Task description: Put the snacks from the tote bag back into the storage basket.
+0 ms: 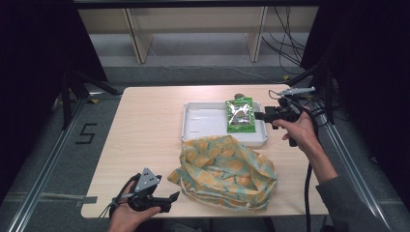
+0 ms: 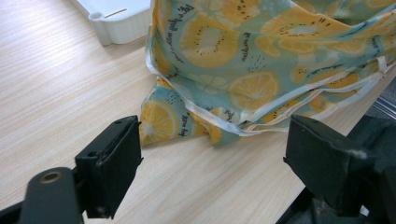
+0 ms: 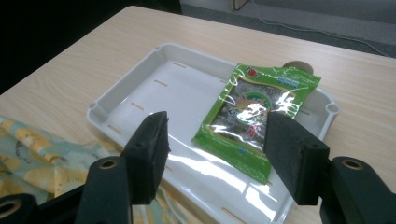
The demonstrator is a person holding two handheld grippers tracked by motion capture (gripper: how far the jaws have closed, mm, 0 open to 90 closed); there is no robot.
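Left gripper [image 1: 170, 197]: at the near table [image 1: 145, 125] edge, jaws spread wide and empty, aimed at the lemon-print cloth bag [image 1: 225, 171] lying crumpled just ahead; beyond the bag, white tray [image 1: 203, 123]; green snack packet [image 1: 240, 115] lies flat in the tray's right half; right gripper [image 1: 258, 116]: jaws wide apart, empty, beside the packet.

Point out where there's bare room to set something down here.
The table's left half is bare, and so is the tray's left part beside the green packet. It's crowded near the front right edge, under the fruit-print bag.
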